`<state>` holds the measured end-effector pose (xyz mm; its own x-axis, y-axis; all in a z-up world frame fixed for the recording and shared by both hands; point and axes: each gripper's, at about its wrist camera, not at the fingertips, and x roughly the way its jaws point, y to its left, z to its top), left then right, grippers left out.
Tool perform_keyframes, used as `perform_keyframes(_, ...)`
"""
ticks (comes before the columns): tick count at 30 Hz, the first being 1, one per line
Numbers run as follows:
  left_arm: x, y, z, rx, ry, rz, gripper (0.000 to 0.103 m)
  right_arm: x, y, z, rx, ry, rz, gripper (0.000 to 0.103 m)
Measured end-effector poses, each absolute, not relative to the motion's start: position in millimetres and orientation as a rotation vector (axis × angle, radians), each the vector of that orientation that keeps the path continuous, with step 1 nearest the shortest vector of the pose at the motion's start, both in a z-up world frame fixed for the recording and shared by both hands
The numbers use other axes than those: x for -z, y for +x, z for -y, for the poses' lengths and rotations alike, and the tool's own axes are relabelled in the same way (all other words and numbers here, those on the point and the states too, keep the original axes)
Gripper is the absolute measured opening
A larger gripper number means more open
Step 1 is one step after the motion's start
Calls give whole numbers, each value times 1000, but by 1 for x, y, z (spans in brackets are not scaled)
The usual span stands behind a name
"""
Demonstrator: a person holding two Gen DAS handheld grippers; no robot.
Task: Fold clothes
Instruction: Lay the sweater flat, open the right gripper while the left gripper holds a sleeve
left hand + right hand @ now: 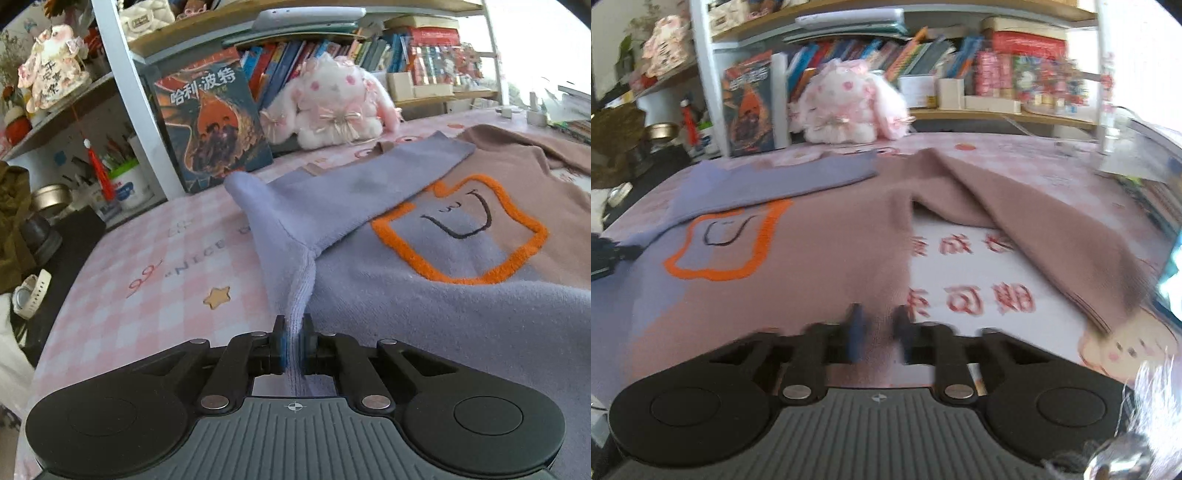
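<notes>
Tightly between left gripper [294,345]: sweater [406,295].

Daylight, bright, coming from the right: upper right corner of both views blown out to white. Left wrist view sharp; book cover [212,122] text legible, sweater [461,236] nap crisp, soft shadow under its lifted fold. Right wrist view motion-blurred throughout: tongs [879,332] smeared, shelf books [1027,74] streaked, print on the surface [979,295] fuzzy. Strong fisheye bend in both, shelf posts curve, dark vignette at the corners. Left side dimmer, clutter there in shade.
</notes>
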<state>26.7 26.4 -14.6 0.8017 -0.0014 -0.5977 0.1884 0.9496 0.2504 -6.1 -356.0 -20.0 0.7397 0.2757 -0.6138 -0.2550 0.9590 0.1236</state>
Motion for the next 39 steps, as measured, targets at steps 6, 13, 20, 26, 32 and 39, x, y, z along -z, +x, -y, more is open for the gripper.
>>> perform_keyframes(6, 14, 61, -30, 72, 217, -643, 5, 23, 57, 347, -218, -19, -653, 9)
perform_keyframes(13, 16, 45, -28, 127, 272, -616, 11, 22, 25, 359, -279, -23, -666, 9)
perform_keyframes(20, -14, 27, -20, 151, 397, -572, 24, 26, 8, 352, -224, -63, -615, 10)
perform_keyframes(26, -33, 47, 31, 289, 371, -502, 25, 30, 2, 340, -202, -149, -577, 12)
perform_keyframes(32, -13, 119, 122, 373, 454, -523, 25, 32, 1, 334, -212, -238, -568, 12)
perform_keyframes(39, 12, 185, 208, 452, 499, -527, 25, 32, 3, 342, -224, -175, -572, 12)
